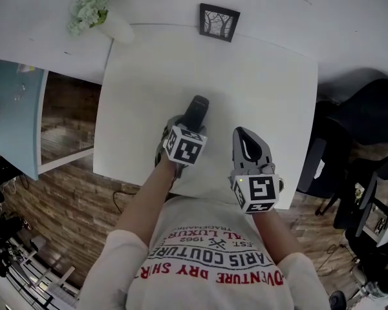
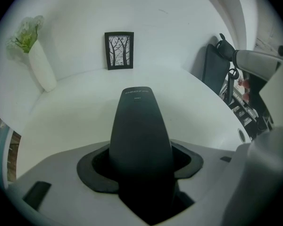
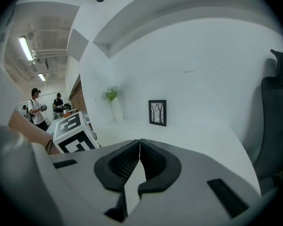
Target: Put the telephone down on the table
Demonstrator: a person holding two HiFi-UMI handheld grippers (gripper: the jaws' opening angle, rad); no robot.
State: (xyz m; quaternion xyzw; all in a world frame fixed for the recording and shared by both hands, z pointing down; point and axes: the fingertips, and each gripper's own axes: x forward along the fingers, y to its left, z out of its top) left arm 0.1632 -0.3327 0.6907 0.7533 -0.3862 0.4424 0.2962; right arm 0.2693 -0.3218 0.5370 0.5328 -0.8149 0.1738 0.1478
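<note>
A dark grey telephone handset point(image 2: 140, 131) sticks out forward from between the jaws of my left gripper point(image 2: 140, 166), which is shut on its lower end. In the head view the telephone point(image 1: 197, 110) points away from me over the white table point(image 1: 258, 89), with the left gripper point(image 1: 184, 131) behind it near the front edge. My right gripper point(image 1: 247, 148) hovers just to the right, and its jaws point(image 3: 137, 166) are shut with nothing between them.
A small black picture frame point(image 1: 218, 22) leans at the table's far edge. A white vase with greenery point(image 1: 97, 15) stands at the back left. A dark office chair point(image 1: 368, 118) is beyond the table's right side. Two people stand far off at the left in the right gripper view.
</note>
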